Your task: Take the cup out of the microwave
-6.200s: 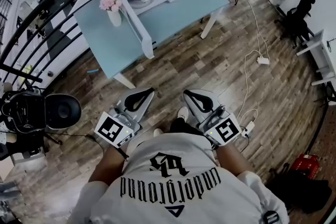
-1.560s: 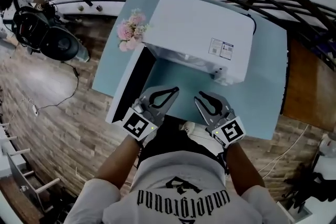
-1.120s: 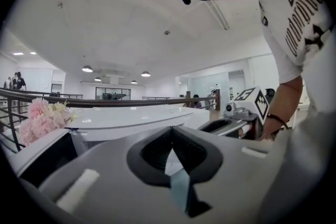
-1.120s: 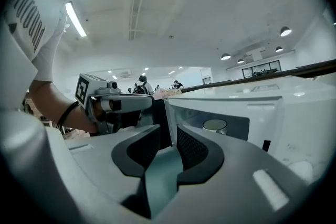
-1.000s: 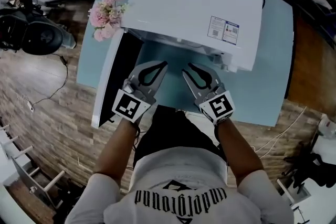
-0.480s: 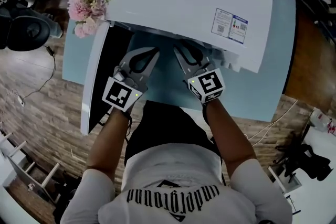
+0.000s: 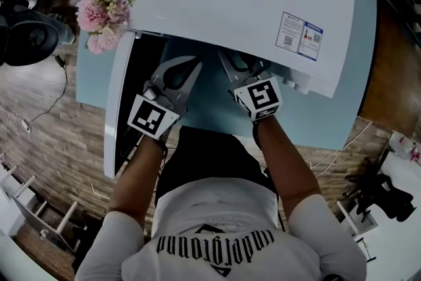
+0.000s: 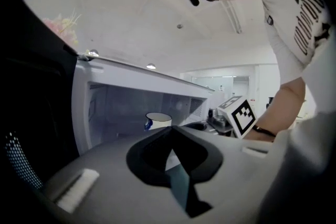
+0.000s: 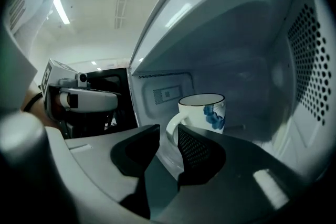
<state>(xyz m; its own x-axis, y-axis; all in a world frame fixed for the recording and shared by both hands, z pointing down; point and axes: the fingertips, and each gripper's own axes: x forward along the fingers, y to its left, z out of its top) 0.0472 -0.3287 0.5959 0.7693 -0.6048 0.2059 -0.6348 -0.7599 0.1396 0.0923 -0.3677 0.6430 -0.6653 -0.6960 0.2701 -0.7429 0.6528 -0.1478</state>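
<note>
A white cup (image 9: 202, 113) with a blue flower print stands inside the open white microwave (image 7: 237, 3); its handle faces my right gripper (image 9: 167, 134). That gripper is open by a narrow gap, reaching into the cavity with the handle just beyond its tips, not touching. In the head view the right gripper (image 7: 230, 62) goes under the microwave's front edge and the cup is hidden. My left gripper (image 7: 191, 64) is shut and empty, in front of the opening beside the door. From the left gripper (image 8: 170, 131) view the cup (image 8: 158, 120) shows deeper in the cavity.
The microwave door (image 7: 122, 108) stands swung open at the left, dark side inward. A vase of pink flowers (image 7: 102, 6) sits by the microwave's left corner on the light-blue table (image 7: 210, 112). A perforated cavity wall (image 9: 310, 76) is close on the right.
The person has walked up to the table. Over the last second both grippers moved forward, and the right one went in under the microwave's front edge.
</note>
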